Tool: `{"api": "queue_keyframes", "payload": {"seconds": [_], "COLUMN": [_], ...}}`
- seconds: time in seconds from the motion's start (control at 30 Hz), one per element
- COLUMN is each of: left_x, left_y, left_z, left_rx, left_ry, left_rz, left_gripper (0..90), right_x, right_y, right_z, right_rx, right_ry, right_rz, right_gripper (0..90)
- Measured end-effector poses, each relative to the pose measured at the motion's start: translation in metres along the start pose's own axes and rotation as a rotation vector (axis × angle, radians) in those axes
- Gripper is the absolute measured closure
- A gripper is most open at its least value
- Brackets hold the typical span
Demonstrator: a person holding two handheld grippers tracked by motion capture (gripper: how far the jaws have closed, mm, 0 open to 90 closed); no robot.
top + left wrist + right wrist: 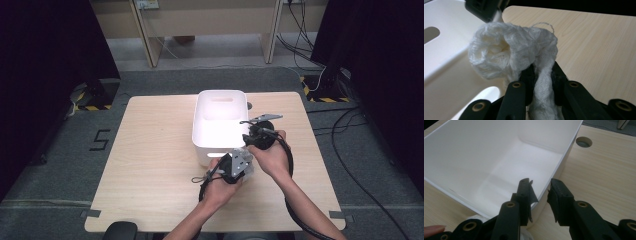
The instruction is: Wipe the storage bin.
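Left gripper: we see the left gripper (541, 75) with its two black jaws clamped tight on a white, loosely woven gauze cloth bundle (511, 53); a twisted strand of it runs down between the jaws to the bottom edge of the left gripper view.
Right gripper: the right gripper (540, 192) has its jaws standing apart with the near corner of the bin's wall between them; we cannot tell whether the pads press on it.
Counts: we count two grippers, two hands, one cloth, one bin, one table.
Hands: in the high view the left hand (220, 187) and right hand (270, 155) meet at lower centre, at the bin's near edge.
Bin: a white rectangular plastic bin (220, 100) with slot handles sits at the centre of the high view.
Table: a light wooden table (150, 150) bears the bin; a round hole (584, 142) sits at upper right in the right gripper view.
Hidden: in the high view the cloth is hard to make out behind the grippers; the cloth's lower end is cut off.
Cloth look: crumpled into a puffy ball, frayed, with one loose thread curling at its top; it hangs just beside the bin's outer wall (446, 75), above the table.
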State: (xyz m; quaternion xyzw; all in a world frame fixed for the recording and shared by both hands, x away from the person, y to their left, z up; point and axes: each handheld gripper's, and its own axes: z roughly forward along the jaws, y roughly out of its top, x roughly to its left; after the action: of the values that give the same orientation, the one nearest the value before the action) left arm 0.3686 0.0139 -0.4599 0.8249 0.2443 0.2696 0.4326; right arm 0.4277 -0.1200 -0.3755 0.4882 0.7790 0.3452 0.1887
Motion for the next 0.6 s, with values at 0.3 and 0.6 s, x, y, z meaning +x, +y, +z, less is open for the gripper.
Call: {"api": "queue_keyframes", "payload": {"seconds": [0.3,0.6], "left_x": [-0.007,-0.008], "left_y": [-0.019,-0.018], "left_z": [0.02,0.023], "left_rx": [0.058,0.059], "left_ry": [-0.007,-0.008], "left_rz": [0.009,0.004], "left_gripper": [77.7,77.7], "right_x": [0.0,0.0], "right_y": [0.0,0.0], "right_z": [0.0,0.0], "right_rx": [0.0,-0.001], "right_ry": [0.001,0.0], "right_rz": [0.0,-0.001], "right_gripper": [70.7,70.8]}}
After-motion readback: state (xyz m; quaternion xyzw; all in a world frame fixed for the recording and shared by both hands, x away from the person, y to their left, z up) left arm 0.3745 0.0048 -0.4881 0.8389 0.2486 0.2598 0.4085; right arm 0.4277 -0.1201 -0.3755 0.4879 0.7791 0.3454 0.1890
